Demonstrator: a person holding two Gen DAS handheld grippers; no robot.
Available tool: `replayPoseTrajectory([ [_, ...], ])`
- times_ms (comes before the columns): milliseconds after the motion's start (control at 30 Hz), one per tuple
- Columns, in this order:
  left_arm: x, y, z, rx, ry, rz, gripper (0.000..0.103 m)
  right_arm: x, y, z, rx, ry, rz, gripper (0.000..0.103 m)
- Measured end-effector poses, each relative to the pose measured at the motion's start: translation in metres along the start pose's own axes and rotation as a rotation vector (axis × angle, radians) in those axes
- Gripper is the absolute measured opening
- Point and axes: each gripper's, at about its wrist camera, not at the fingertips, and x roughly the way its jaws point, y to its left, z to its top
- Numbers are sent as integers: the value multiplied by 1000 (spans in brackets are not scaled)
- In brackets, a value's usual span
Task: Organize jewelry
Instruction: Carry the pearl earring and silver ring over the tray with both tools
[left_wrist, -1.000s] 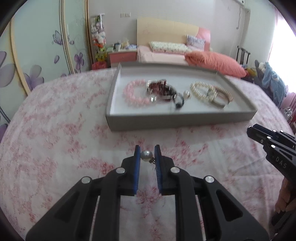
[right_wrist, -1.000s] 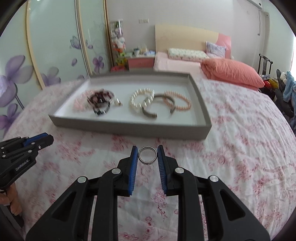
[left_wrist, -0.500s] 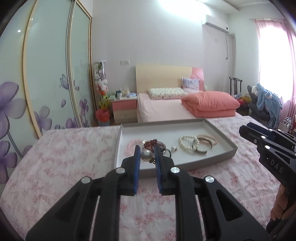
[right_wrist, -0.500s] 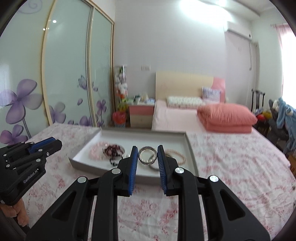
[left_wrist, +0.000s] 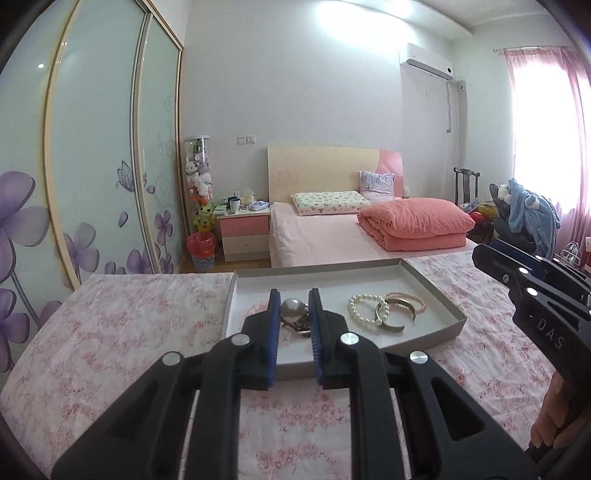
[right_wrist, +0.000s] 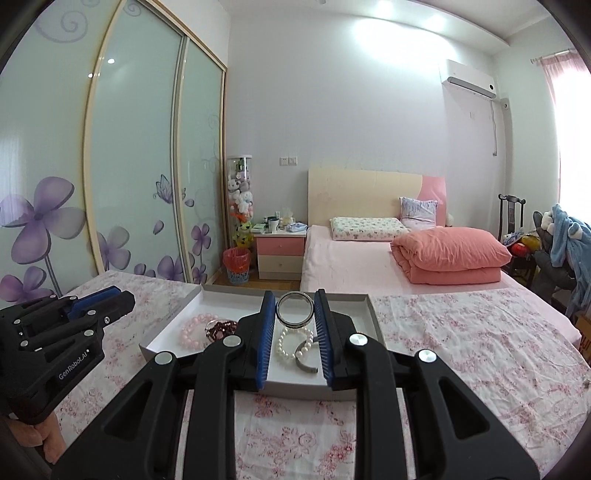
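Both hand-held grippers have risen and tipped up since the earlier frame: a second ago they looked down at the flowered bedspread (left_wrist: 110, 350) short of the tray, and now each sits above the tray's near edge, with the far wall and the bed (left_wrist: 314, 236) in view.

Left hand-held gripper (left_wrist: 293, 308): jaws narrow, clamped on a pearl earring (left_wrist: 293, 307), round, grey-white and glossy, held at the fingertips above the tray's left part.

Right hand-held gripper (right_wrist: 294, 310): jaws narrow, clamped on a ring (right_wrist: 294, 309), a plain dark metal band held upright with its opening toward the camera, above the tray's middle.

Tray (left_wrist: 436, 295): shallow, grey-walled, pale inside, resting on the bedspread. Contents, left to right: pink bead bracelet (right_wrist: 194, 330); dark red bead bracelet (right_wrist: 221, 328); white pearl bracelet (left_wrist: 365, 310); open metal bangle (left_wrist: 393, 314), overlapping the pearl bracelet; pale pink bead bracelet (left_wrist: 415, 301), touching the bangle.
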Motion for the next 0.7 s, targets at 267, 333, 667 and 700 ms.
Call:
replayPoseTrajectory([
  [267, 15, -1, 7, 2, 7, 4, 16, 11, -2, 7, -5, -18, -4, 23],
  [333, 20, 0, 10, 1, 10, 6, 16, 16, -3, 9, -5, -23, -6, 23],
  [667, 70, 6, 16, -23, 50, 27, 16, 79, -12, 2, 42, 62, -33, 23],
  [700, 76, 5, 15, -17, 56, 31, 16, 84, -12, -1, 44, 74, -34, 23],
])
